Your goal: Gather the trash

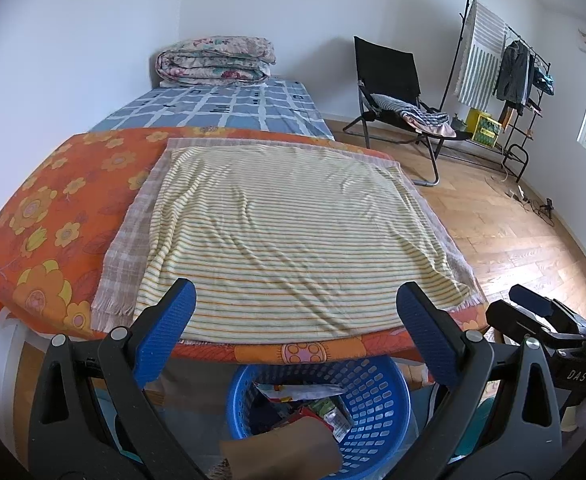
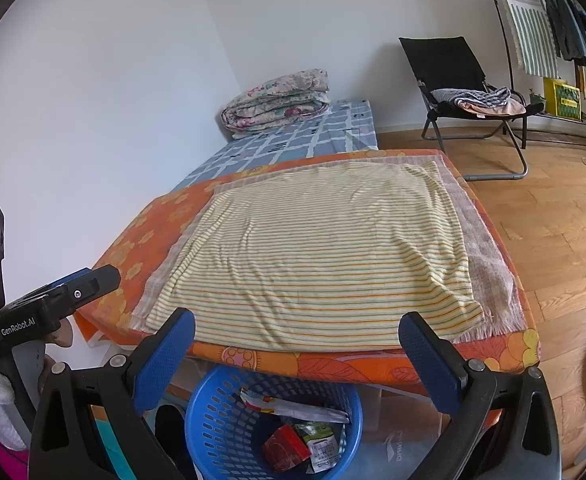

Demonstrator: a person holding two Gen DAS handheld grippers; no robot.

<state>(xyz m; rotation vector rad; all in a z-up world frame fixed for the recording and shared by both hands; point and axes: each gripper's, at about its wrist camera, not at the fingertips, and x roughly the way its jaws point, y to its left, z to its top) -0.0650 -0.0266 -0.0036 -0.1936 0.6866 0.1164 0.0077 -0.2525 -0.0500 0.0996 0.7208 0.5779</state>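
A blue perforated basket (image 1: 377, 404) (image 2: 213, 420) stands on the floor below the table's near edge. It holds trash: wrappers (image 1: 305, 392) (image 2: 293, 406), a red packet (image 2: 285, 446) and a brown cardboard piece (image 1: 281, 450). My left gripper (image 1: 297, 332) hangs above the basket, open with nothing between its blue pads. My right gripper (image 2: 297, 356) is also open and empty, over the basket's rim. The right gripper shows at the right edge of the left wrist view (image 1: 533, 308); the left one appears at the left of the right wrist view (image 2: 73, 292).
A table with an orange flowered cloth (image 1: 53, 216) (image 2: 141, 240) carries a striped yellow towel (image 1: 293, 232) (image 2: 325, 256). Behind it lies a bed (image 1: 221, 112) with a folded quilt (image 1: 217, 60). A black folding chair (image 1: 393, 92) and a clothes rack (image 1: 505, 64) stand on the wooden floor (image 1: 513, 240).
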